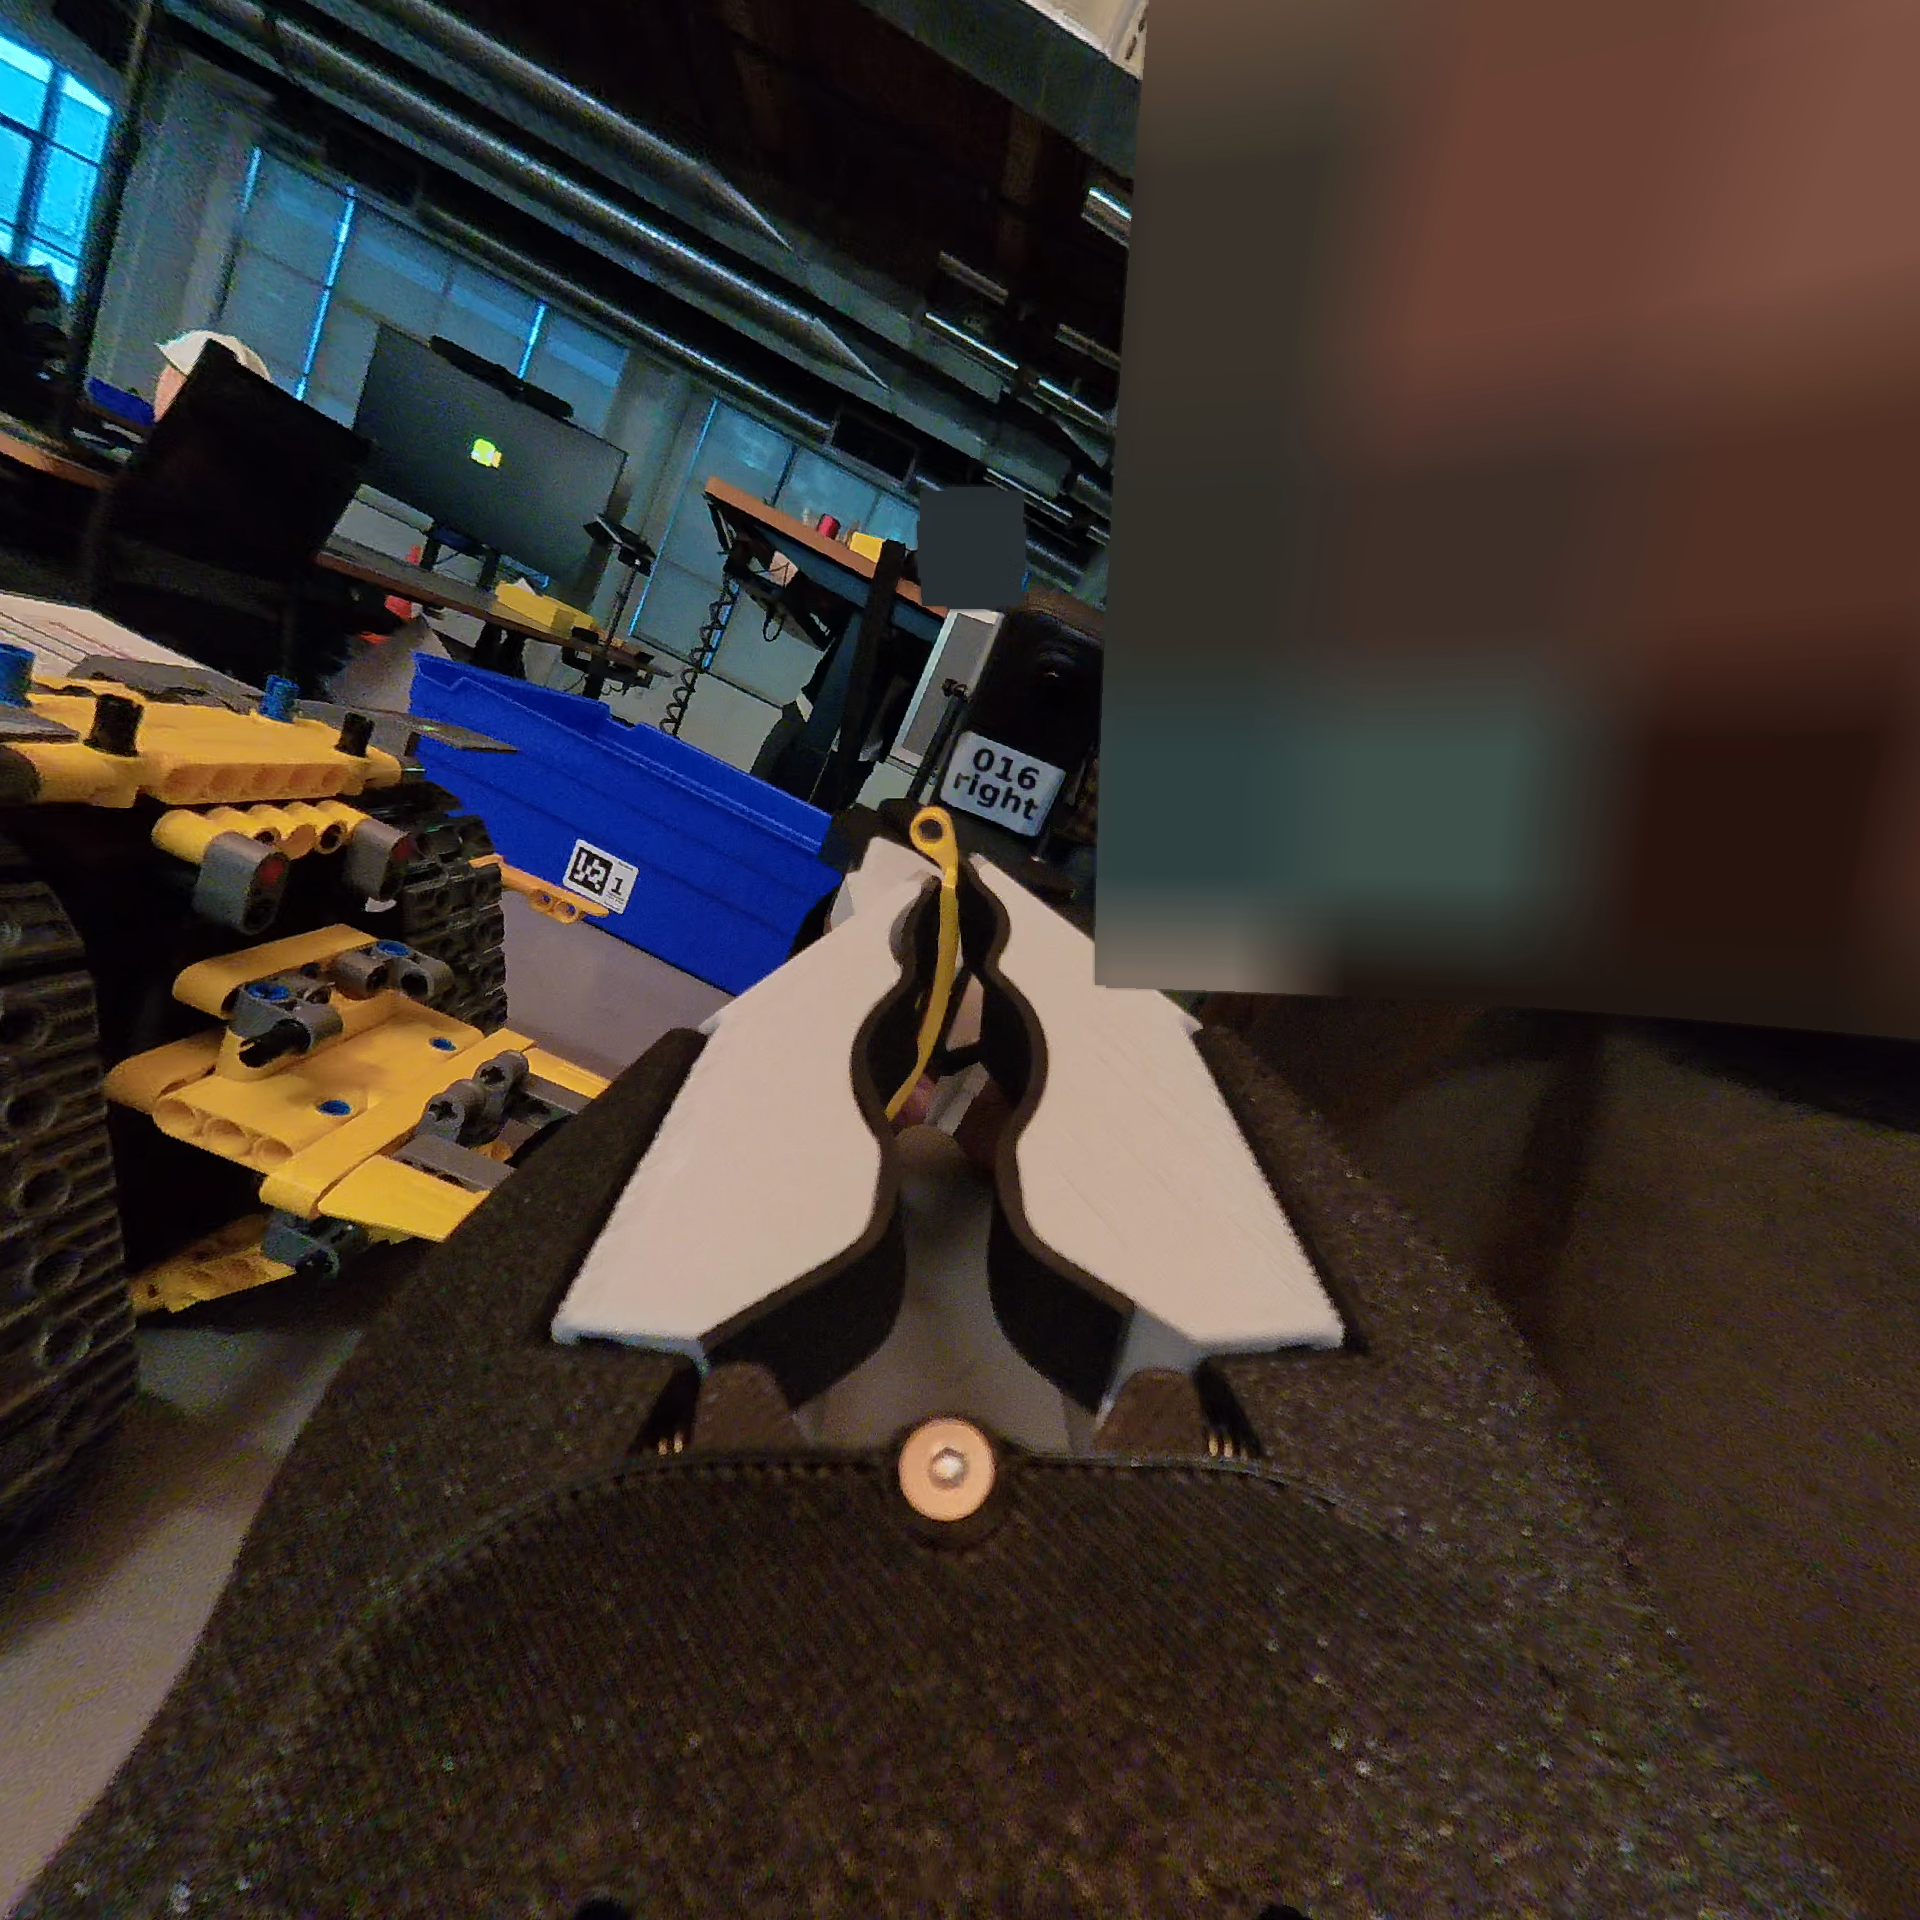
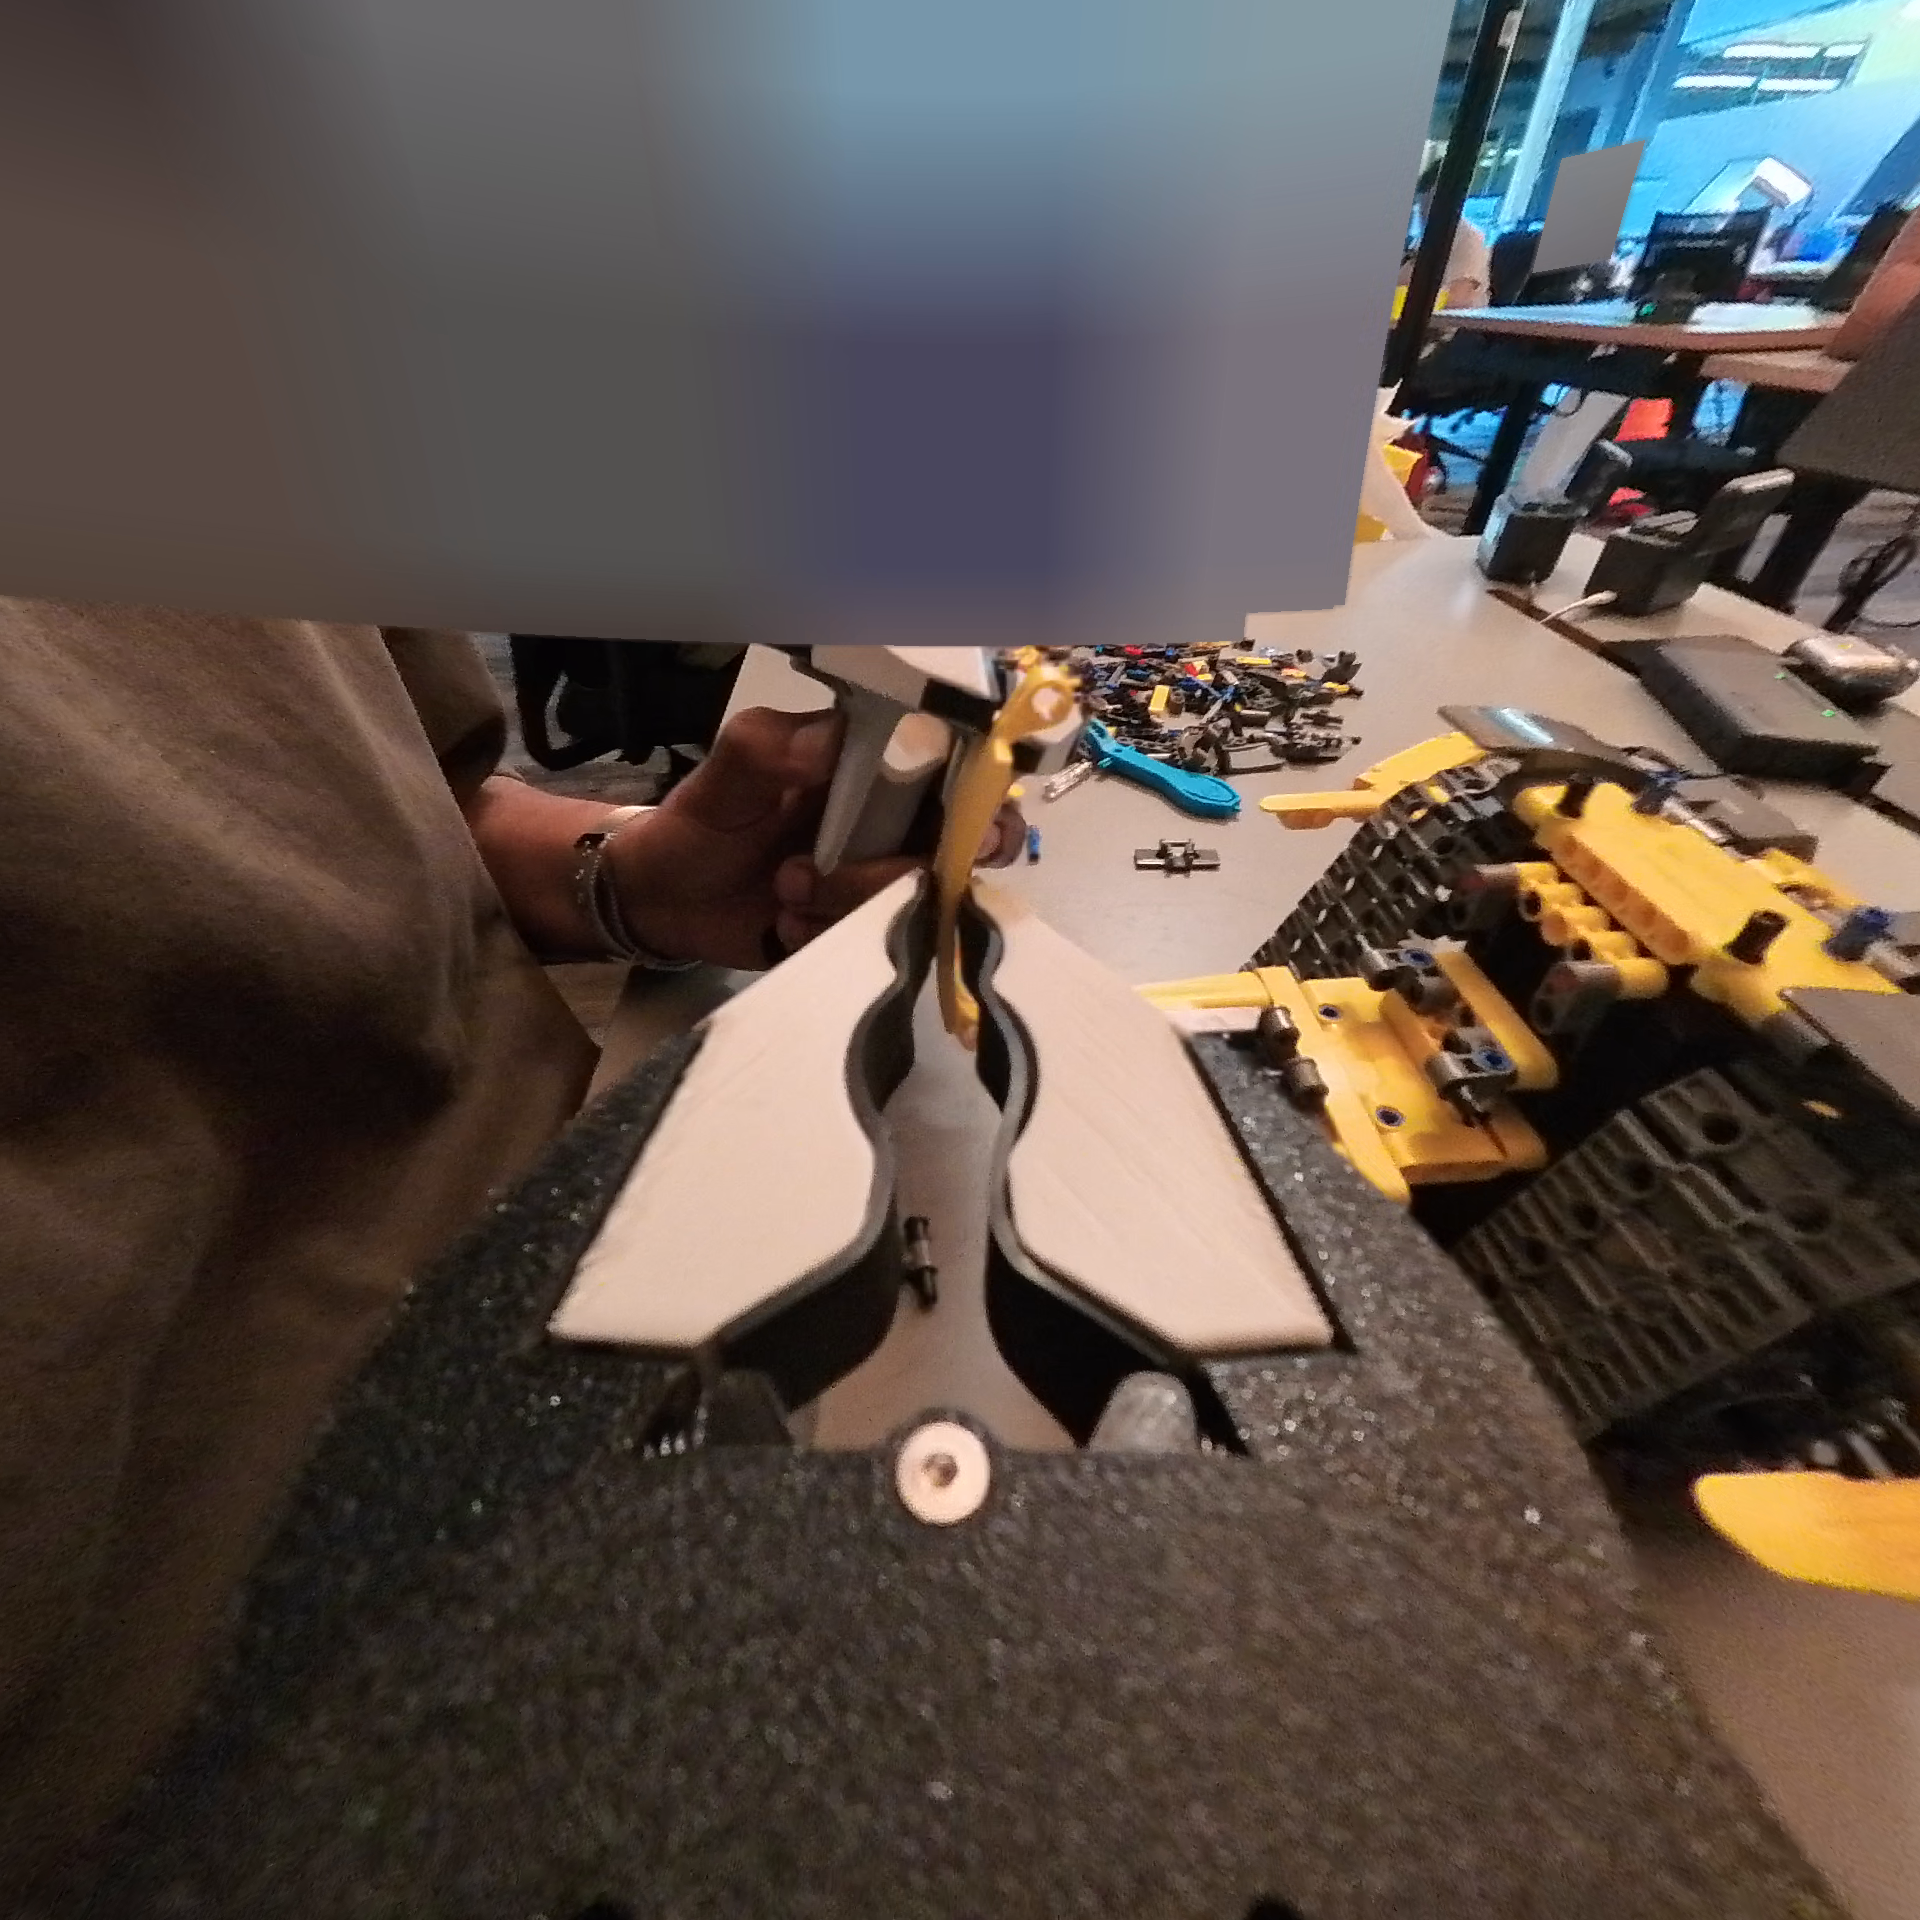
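Where the left wrist view looks along its own fingers, the left hand-held gripper (image 1: 954, 894) is closed at the tips on a thin, curved yellow plastic piece (image 1: 940, 935), whose ringed end stands just above the fingertips. To the left stands a yellow and black brick-built tracked vehicle model (image 1: 260, 997) on the grey bench (image 1: 582, 977). Behind it sits a blue plastic bin (image 1: 634, 821) bearing a small white sticker. Just beyond the fingertips, the right hand-held gripper (image 1: 1029, 727) shows as a dark body with a white label; its fingers cannot be made out from here.

From the right wrist view, the right hand-held gripper (image 2: 951, 904) is likewise narrowed onto the same yellow piece (image 2: 977, 821), which rises upright from its tips. The upper end of the piece meets the left hand-held gripper (image 2: 977, 707), held by a hand (image 2: 727, 831) with a bracelet on the wrist. Both grippers thus grip one piece, above the bench (image 2: 1122, 914) and left of the tracked model (image 2: 1538, 987). Farther back lie a heap of small loose parts (image 2: 1205, 696) and a blue tool (image 2: 1164, 774). One small black part (image 2: 1174, 857) lies alone nearer the model.
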Demonstrator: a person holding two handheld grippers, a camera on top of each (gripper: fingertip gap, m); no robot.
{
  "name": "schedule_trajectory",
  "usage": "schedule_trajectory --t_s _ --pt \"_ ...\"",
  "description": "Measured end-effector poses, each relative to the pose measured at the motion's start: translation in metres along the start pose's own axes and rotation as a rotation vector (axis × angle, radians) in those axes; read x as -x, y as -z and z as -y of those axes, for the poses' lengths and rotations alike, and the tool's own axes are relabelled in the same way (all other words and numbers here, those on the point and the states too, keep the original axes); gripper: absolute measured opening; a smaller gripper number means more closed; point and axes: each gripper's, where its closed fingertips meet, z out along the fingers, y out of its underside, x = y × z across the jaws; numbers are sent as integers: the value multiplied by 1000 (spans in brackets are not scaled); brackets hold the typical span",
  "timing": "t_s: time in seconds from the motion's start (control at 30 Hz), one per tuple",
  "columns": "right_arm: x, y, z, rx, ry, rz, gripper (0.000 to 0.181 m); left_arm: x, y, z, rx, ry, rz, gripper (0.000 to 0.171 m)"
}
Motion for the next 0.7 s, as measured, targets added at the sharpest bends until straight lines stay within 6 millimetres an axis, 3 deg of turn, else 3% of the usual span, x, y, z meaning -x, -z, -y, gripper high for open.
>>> schedule_trajectory --t_s 0.2,0.27,0.3,0.43,0.5,0.63,0.7 --pt "3 0 0 11 -50 40 2 0 1 -1 12 -17 10 1" --pt "4 1 0 13 -38 41 2 5 5 1 44 -43 79 17" --pt "6 2 3 3 -54 53 2 4 9 4 60 -68 110 27" --pt "24 0 -10 78 -219 140 2 1 39 7 161 -199 298 27" --pt "37 -5 -31 188 -333 174 2 6 58 -12 297 -217 415 25" --pt "56 -11 -81 439 -507 144 2 16 89 -69 560 -183 582 26" --pt "65 -13 -93 485 -613 155 2 21 100 -89 639 -198 639 24"
